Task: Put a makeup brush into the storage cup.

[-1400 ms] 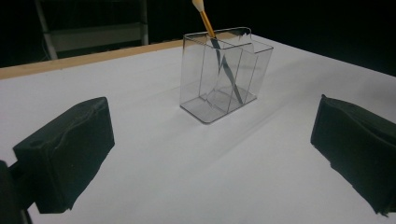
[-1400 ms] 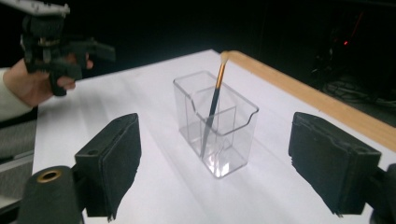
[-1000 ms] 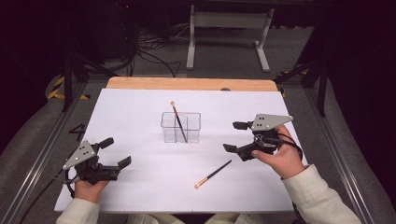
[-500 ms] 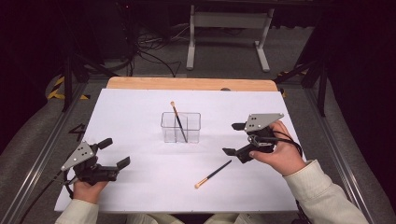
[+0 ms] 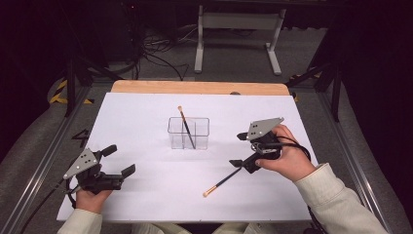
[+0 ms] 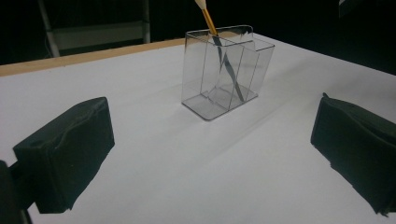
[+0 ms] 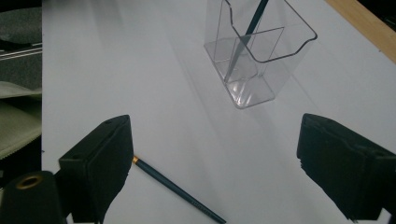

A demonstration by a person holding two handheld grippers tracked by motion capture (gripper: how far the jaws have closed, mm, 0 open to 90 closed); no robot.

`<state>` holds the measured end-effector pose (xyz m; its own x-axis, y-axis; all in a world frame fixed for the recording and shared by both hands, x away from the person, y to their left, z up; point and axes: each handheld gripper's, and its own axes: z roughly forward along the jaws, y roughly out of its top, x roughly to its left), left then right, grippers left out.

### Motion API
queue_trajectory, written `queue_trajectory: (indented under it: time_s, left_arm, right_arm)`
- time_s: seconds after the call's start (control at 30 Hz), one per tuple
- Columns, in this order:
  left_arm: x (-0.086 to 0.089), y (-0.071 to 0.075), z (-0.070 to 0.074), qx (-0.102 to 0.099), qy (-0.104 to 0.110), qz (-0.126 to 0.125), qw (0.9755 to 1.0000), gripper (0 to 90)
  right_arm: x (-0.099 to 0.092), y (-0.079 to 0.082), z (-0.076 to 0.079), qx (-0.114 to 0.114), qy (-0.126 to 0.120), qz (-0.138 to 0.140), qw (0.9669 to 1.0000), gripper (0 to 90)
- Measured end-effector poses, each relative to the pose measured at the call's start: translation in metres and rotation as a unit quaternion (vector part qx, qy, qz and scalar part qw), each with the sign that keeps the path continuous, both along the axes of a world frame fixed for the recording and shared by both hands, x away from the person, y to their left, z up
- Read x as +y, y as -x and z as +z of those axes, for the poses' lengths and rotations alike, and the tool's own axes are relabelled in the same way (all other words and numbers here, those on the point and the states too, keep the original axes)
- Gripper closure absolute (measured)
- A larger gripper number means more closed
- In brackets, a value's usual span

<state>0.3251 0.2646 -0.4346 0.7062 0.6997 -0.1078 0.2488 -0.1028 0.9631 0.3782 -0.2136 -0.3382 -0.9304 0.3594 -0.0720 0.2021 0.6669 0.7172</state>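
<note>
Your right gripper [image 5: 238, 148] hovers with jaws apart, having just been opening, nothing between them, above the slim dark brush [image 5: 223, 181] lying flat on the white counter [image 5: 146, 122]. Your left gripper [image 5: 120, 159] sits apart too. A second brush [image 5: 185, 127] leans inside the clear plastic holder [image 5: 189, 132].

White table cover [image 5: 146, 146], clear holder [image 5: 189, 132], dark teal brush [image 5: 223, 181] with gold ferrule; black grippers

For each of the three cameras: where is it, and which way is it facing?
High view: above the person's side, looking forward and down on the table; both hands with claws show.
Left gripper view: rides the left claw, facing the clear holder.
Right gripper view: rides the right claw, over the loose brush.
Shared: holder with a standing brush.
</note>
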Motion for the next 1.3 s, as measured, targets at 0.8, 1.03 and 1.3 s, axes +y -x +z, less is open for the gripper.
queue_trajectory:
  time_s: [0.8,1.03,1.3]
  left_arm:
    - [0.002,0.002,0.0,0.002,-0.002,0.002,1.0,0.2]
    - [0.001,0.002,-0.001,0.004,-0.001,0.001,1.0,0.2]
    - [0.001,0.002,-0.001,0.006,-0.002,-0.001,1.0,0.2]
  right_arm:
    - [0.014,-0.008,-0.013,0.04,0.09,0.037,0.9945,10.2]
    - [0.018,-0.009,-0.016,0.048,0.11,0.045,0.9917,10.0]
    - [0.023,-0.01,-0.024,0.068,0.127,0.059,0.9878,10.4]
